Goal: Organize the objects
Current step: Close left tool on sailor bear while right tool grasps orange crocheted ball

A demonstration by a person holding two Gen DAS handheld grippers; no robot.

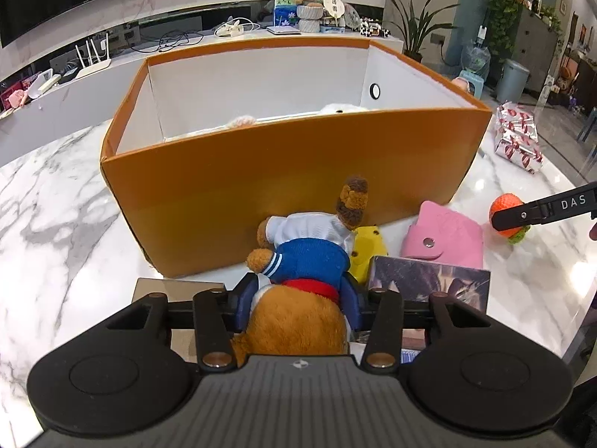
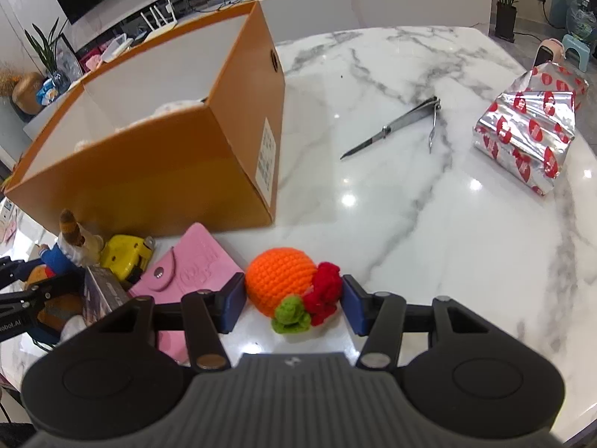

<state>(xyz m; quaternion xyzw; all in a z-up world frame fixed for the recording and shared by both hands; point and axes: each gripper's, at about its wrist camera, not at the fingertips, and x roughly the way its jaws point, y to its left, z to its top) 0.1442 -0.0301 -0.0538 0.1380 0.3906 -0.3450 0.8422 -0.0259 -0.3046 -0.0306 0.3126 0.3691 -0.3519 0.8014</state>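
My left gripper (image 1: 298, 306) is shut on a brown plush bear (image 1: 306, 261) in a blue and white top, which lies against the front wall of the orange box (image 1: 261, 205). My right gripper (image 2: 293, 304) is shut on a crocheted orange (image 2: 280, 276) with red and green knitted bits, resting on the marble table (image 2: 429, 224). The box (image 2: 168, 179) is open at the top, white inside, with pale soft things partly hidden at its bottom. In the left wrist view one finger (image 1: 541, 211) of the right gripper shows at the crocheted orange (image 1: 505, 203).
A pink snap pouch (image 2: 194, 265), a yellow gadget (image 2: 123, 254) and a dark printed box (image 1: 429, 280) lie between the two grippers. A folding metal tool (image 2: 395, 127) and silver wrapped packs with red dots (image 2: 530, 130) lie to the right. The table edge curves round at the right.
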